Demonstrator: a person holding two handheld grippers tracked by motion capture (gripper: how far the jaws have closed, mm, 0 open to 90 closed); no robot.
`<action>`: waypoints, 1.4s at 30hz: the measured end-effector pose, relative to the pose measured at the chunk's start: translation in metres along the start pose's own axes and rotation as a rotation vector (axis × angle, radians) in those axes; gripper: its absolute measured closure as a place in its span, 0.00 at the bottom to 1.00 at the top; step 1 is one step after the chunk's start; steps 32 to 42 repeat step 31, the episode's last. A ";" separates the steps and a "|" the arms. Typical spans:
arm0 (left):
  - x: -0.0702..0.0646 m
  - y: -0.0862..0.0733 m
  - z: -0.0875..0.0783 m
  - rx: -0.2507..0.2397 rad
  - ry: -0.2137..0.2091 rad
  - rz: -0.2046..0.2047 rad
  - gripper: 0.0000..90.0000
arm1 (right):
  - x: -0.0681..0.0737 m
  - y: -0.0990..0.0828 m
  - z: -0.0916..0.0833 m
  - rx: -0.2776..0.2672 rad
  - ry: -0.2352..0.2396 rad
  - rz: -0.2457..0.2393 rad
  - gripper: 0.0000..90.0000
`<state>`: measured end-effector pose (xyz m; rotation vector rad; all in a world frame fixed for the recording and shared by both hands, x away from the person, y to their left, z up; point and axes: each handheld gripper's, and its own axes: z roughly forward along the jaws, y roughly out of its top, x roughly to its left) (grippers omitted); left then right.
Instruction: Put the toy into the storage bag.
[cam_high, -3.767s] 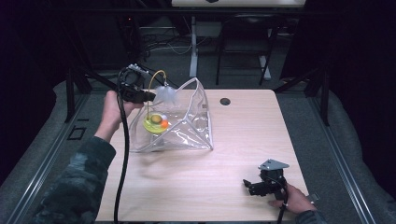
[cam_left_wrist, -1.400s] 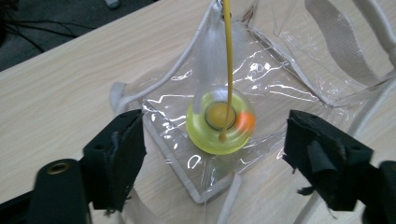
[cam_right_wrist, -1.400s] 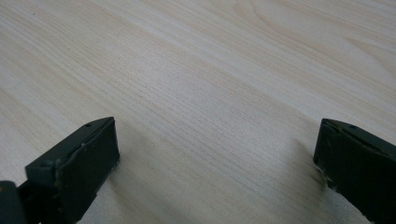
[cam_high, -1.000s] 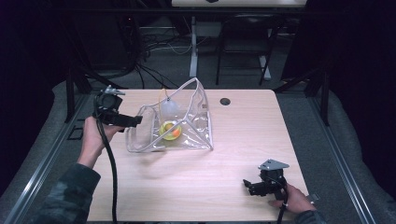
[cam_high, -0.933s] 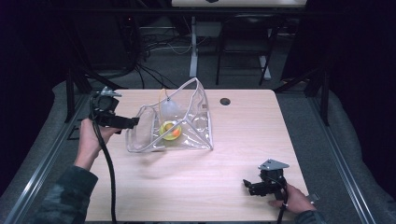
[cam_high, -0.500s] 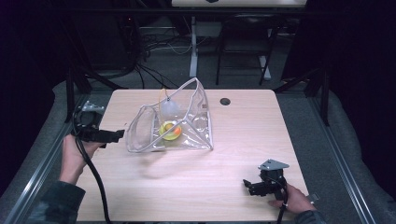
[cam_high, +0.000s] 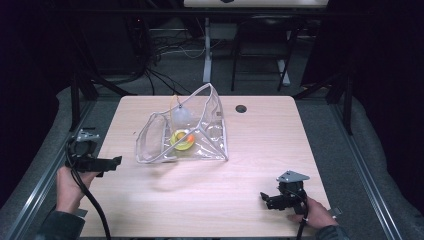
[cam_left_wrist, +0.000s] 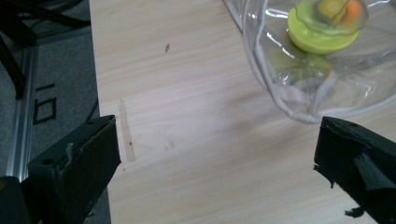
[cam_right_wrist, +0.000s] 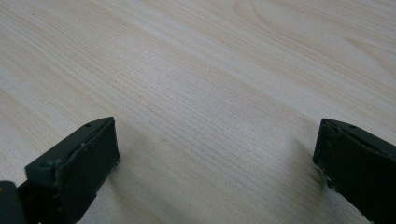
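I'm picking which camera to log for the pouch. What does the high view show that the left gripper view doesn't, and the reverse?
The high view alone takes in the whole clear pouch, the right tongs near the table's front edge, the dark round hole in the table and the chair legs beyond. The left gripper view alone gives the close detail: its own black jaws set wide apart, and a small dark speck on the wood. Both show the yellow-green round object inside the pouch and the light wooden table.

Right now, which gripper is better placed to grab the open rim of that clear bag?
Left. The left gripper is open and points at the clear bag, whose rim lies just past its jaws. The right gripper sits at the table's near right, over bare wood.
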<state>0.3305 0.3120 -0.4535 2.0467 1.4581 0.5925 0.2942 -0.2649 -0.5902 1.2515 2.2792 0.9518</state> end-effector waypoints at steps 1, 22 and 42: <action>0.000 -0.004 0.002 0.003 -0.002 -0.004 0.00 | 0.000 0.000 0.000 0.000 0.001 0.000 0.00; -0.013 -0.072 0.036 -0.002 0.011 -0.083 0.00 | 0.000 0.000 0.000 0.008 0.000 -0.003 0.00; -0.024 -0.080 0.050 0.035 -0.019 -0.041 0.00 | 0.000 0.000 0.000 0.005 0.001 -0.001 0.00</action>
